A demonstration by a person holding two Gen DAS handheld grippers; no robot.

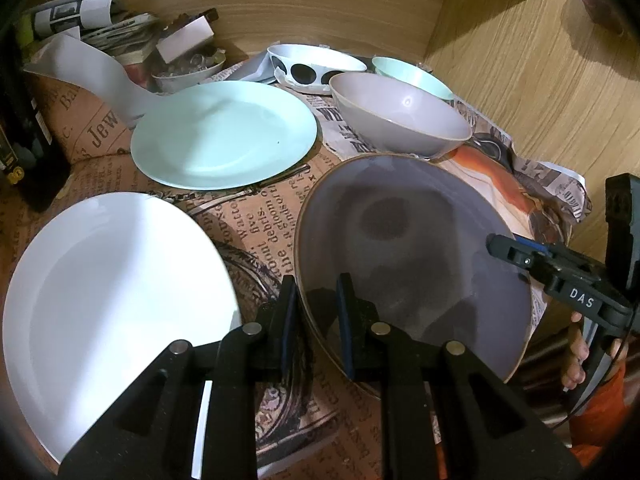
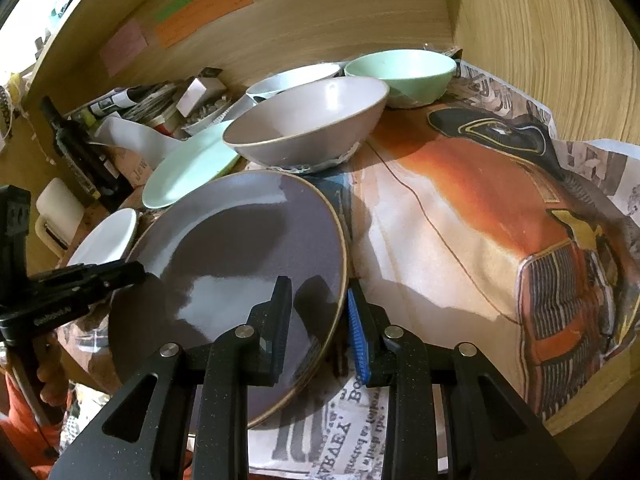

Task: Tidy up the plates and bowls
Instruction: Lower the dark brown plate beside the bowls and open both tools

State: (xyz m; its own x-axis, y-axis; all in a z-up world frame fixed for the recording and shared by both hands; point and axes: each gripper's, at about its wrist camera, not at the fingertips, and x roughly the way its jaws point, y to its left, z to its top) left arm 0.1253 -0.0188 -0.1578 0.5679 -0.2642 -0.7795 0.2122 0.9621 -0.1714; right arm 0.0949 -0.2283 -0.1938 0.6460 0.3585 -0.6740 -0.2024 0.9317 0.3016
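Both grippers, left gripper (image 1: 316, 320) and right gripper (image 2: 320, 328), pinch the grey plate (image 1: 412, 256) rim at opposite edges; uneven lifting risks striking the grey bowl (image 1: 400, 116) at twelve o'clock.

Grey-purple plate (image 1: 416, 248), mint plate (image 1: 224, 136), white plate (image 1: 112, 300), black-dotted white bowl (image 1: 316, 62)

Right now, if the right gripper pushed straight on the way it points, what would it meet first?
Its fingers already straddle the near rim of the grey plate, so the right gripper would only slide further along that plate. Past the far rim, the grey bowl looks next, though depth is unclear.
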